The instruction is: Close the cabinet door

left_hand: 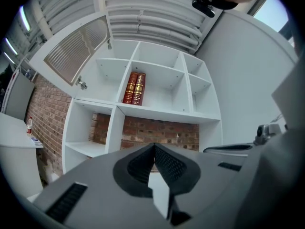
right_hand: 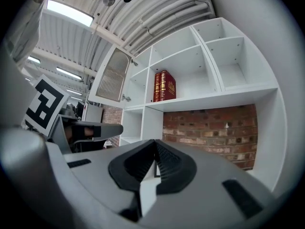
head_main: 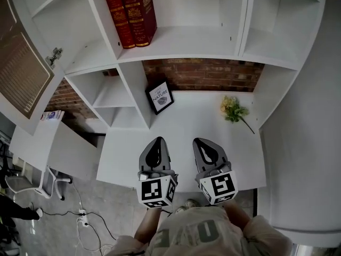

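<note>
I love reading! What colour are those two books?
The books are dark red with gold print, clearest in the head view.

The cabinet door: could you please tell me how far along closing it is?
Nothing looks done: the cabinet door stands open, upper left. In hand, nothing: the left gripper and right gripper are shut, empty, well short of it. Pushing it closed remains.

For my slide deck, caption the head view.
Above the white desk, left claw and right claw shut; slatted cabinet door at upper left stands open.
</note>
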